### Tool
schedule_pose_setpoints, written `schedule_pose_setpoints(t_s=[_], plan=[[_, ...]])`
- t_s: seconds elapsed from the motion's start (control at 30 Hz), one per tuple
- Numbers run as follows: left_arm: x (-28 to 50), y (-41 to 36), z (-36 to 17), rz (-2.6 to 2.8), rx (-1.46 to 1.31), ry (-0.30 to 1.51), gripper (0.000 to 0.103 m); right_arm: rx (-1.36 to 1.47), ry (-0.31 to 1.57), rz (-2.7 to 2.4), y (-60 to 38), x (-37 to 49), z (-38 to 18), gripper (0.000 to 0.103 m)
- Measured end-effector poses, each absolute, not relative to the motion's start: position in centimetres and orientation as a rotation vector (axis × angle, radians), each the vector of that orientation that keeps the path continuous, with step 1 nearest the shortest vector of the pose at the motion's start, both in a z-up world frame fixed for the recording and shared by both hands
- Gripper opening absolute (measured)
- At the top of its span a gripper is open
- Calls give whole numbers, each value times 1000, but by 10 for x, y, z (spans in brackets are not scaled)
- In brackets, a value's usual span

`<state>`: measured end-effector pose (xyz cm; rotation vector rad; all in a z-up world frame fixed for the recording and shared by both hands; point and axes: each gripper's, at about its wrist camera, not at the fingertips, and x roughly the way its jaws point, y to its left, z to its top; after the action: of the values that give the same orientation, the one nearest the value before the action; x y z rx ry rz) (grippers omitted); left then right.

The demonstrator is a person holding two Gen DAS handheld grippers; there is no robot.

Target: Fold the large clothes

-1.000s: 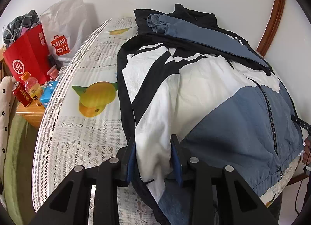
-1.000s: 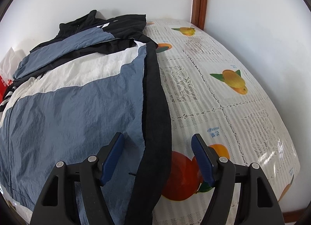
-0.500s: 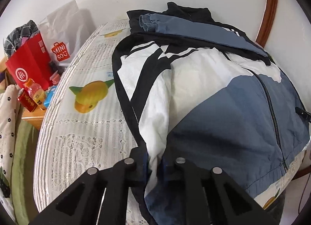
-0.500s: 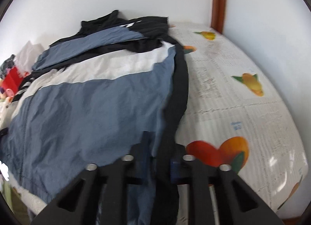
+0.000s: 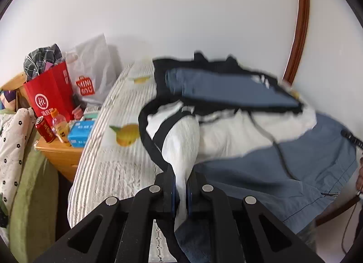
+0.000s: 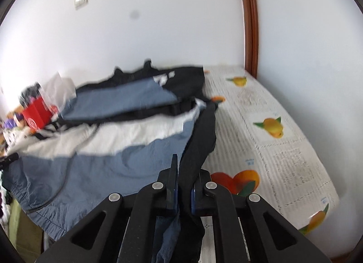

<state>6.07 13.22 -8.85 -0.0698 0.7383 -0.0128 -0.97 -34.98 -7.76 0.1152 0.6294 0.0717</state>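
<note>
A large jacket in blue, white and black lies across a table, its sleeves folded over the far end. My left gripper is shut on the jacket's near left corner, white and black cloth bunched between its pads and lifted off the table. In the right wrist view the jacket spreads to the left. My right gripper is shut on its black side panel at the near right corner, also raised, with loose cloth hanging below the fingers.
The tablecloth with fruit prints covers the table up to the white walls. Left of the table stands a wooden nightstand with a red bag, a bottle, a can and a blue box. A brown door frame rises behind.
Both grippers closed on the jacket's near corners, then rose and tipped up, lifting the hem off the table. More wall shows in both views now.
</note>
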Motion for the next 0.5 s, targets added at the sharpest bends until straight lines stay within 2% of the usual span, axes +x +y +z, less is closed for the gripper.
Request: schedule_pose_setpoints(t_s=[0.5], plan=[[123, 130, -51, 20, -61, 607, 7, 253, 533, 38, -361, 44, -31, 7]])
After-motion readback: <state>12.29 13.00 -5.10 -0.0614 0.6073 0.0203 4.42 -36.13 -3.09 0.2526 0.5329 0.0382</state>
